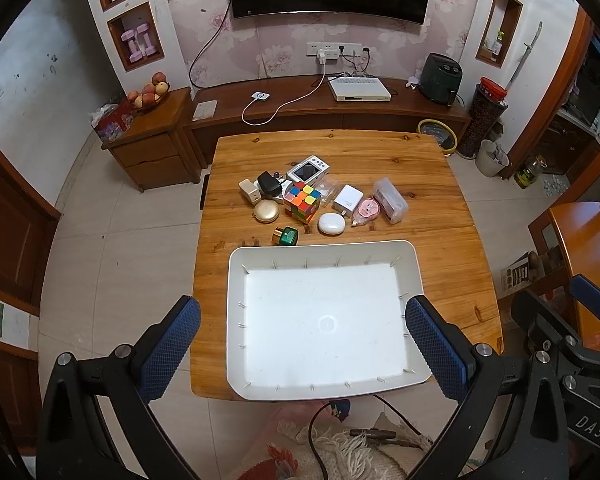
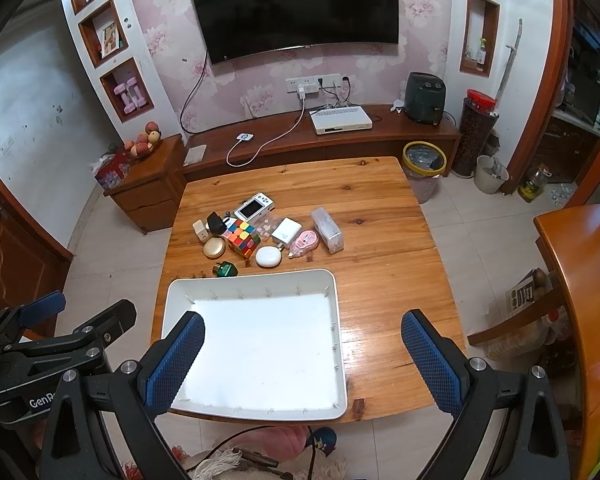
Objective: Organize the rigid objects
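Observation:
A white tray (image 1: pixel 236 320) (image 2: pixel 340 344) lies empty at the near edge of the wooden table (image 1: pixel 440 208) (image 2: pixel 380 240). Behind it is a cluster of small objects: a Rubik's cube (image 1: pixel 302 201) (image 2: pixel 242 238), a white oval case (image 1: pixel 331 223) (image 2: pixel 269 257), a gold compact (image 1: pixel 265 211) (image 2: pixel 213 247), a green jar (image 1: pixel 285 236) (image 2: pixel 225 269), a white charger (image 1: pixel 347 199) (image 2: pixel 286 231), a pink tape dispenser (image 1: pixel 366 210) (image 2: pixel 305 241), a clear box (image 1: pixel 390 200) (image 2: pixel 327 229), a small camera (image 1: pixel 308 169) (image 2: pixel 254 206). My left gripper (image 1: pixel 302 322) and right gripper (image 2: pixel 303 330) are open and empty, held above the tray's near end.
A black adapter (image 1: pixel 269 182) and a beige plug (image 1: pixel 248 191) lie at the cluster's left. A TV cabinet (image 1: pixel 300 108) stands behind the table, a side cabinet (image 1: pixel 152 148) with fruit at the left, a yellow-rimmed bin (image 2: pixel 424 164) at the right. Another wooden table (image 2: pixel 580 280) is at the far right.

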A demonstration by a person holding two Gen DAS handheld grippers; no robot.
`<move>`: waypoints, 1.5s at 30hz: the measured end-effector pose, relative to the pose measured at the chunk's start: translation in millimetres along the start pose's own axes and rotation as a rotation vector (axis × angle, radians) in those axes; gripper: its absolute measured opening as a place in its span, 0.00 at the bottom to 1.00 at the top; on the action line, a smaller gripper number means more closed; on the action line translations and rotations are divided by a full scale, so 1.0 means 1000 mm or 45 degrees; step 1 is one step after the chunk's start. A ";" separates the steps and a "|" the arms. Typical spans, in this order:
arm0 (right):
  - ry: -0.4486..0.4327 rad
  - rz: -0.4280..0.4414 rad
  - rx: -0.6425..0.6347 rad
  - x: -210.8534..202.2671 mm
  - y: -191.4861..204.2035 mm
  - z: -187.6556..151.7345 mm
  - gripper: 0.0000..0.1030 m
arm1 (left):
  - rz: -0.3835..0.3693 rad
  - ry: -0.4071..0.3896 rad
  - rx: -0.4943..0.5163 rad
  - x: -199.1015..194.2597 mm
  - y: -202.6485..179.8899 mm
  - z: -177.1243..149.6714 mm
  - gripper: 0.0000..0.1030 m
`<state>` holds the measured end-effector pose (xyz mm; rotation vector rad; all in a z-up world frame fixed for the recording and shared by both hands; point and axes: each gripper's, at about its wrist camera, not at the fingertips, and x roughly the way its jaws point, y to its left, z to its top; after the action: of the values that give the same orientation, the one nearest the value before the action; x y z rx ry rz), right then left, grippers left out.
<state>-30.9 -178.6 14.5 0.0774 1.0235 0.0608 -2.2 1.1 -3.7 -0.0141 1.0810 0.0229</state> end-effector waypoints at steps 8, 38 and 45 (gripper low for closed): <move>0.000 0.004 0.001 0.000 0.002 0.000 0.96 | 0.003 0.003 -0.001 0.004 0.001 -0.004 0.99; -0.002 0.015 0.000 -0.001 0.014 0.003 0.96 | 0.002 -0.014 -0.006 0.002 0.006 -0.003 0.99; -0.021 0.023 -0.006 -0.014 0.012 0.002 0.96 | 0.000 -0.028 -0.008 -0.003 0.007 0.000 0.99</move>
<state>-36.4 -167.5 29.1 0.0826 1.0065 0.0789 -3.6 8.3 -1.3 -0.0195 1.0592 0.0264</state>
